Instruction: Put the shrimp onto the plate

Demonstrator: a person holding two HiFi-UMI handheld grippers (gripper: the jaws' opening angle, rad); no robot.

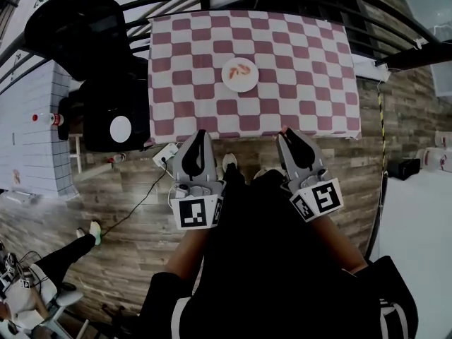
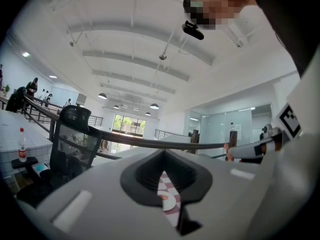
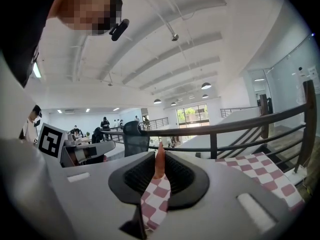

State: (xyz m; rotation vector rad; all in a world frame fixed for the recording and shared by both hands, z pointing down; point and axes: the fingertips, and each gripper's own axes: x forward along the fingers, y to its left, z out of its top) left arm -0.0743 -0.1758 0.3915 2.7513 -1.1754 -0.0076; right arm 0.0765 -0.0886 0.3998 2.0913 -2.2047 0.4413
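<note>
Shrimp (image 3: pixel 159 160) between right tongs (image 1: pixel 287 134)

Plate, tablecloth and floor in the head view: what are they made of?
Plate: smooth plain white, round, probably ceramic or plastic; which one is unclear. Tablecloth: red-and-white checks with no shine, likely woven fabric, possibly vinyl. Floor: grey-brown planks with visible grain, wood or wood-look laminate.

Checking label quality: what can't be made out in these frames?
1. Head view: how many shrimp lie on the plate; too small.
2. Left gripper view: the plate shows only as a sliver between the jaws.
3. Right gripper view: the pinched shrimp, mostly hidden by the jaws.
</note>
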